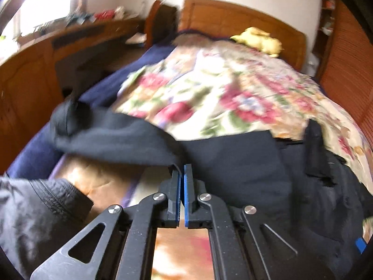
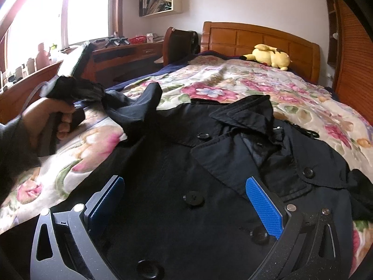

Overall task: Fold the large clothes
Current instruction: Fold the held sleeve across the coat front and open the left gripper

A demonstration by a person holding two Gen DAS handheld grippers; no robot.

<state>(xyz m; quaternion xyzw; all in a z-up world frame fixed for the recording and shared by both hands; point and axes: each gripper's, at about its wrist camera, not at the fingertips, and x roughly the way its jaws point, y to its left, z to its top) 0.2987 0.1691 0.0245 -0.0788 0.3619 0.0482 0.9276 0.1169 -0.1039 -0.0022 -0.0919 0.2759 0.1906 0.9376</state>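
A black double-breasted coat (image 2: 177, 163) lies front-up on the flowered bedspread (image 2: 268, 86), collar toward the headboard. My right gripper (image 2: 186, 200) hovers low over its buttoned front, jaws wide open with nothing between the blue pads (image 2: 263, 205). In the left wrist view my left gripper (image 1: 181, 168) is shut, a thin edge of the coat's black sleeve (image 1: 121, 137) pinched at its tips. The right wrist view shows that sleeve (image 2: 130, 107) lifted off the bed toward a person's hand (image 2: 46, 116) at the left, bunched over the tool there.
A yellow plush toy (image 2: 268, 56) lies by the wooden headboard (image 2: 256, 37). A wooden desk (image 2: 126, 56) with small items runs along the bed's left side under the window. A slatted wooden wardrobe (image 2: 352, 70) stands on the right. A dark sleeve cuff (image 1: 53, 198) fills the lower left.
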